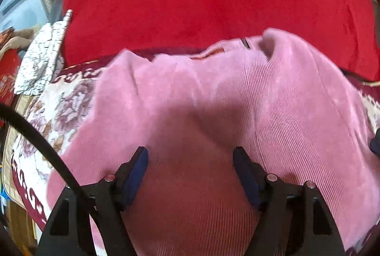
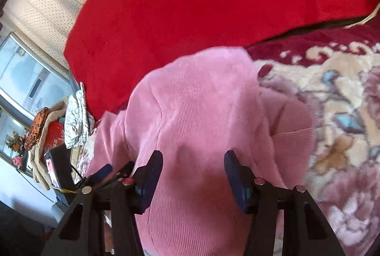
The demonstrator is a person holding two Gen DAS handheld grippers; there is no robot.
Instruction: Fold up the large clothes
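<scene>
Mid-fold: both the left gripper and right gripper hang released, gripping nothing, over the pink garment directly beneath them. Next likely needs pinching an edge.

Daylight came from the window, which sat at the left of both views and washed out pale blue. The red blanket farthest from it stayed bright and saturated, its texture smeared. A soft grey shadow lay across the middle of the pink garment, toward the near fingers. Motion blur softened the garment's far edge, perhaps more in the left view. Fisheye bending curved everything near the window, and black corners ringed each frame.
</scene>
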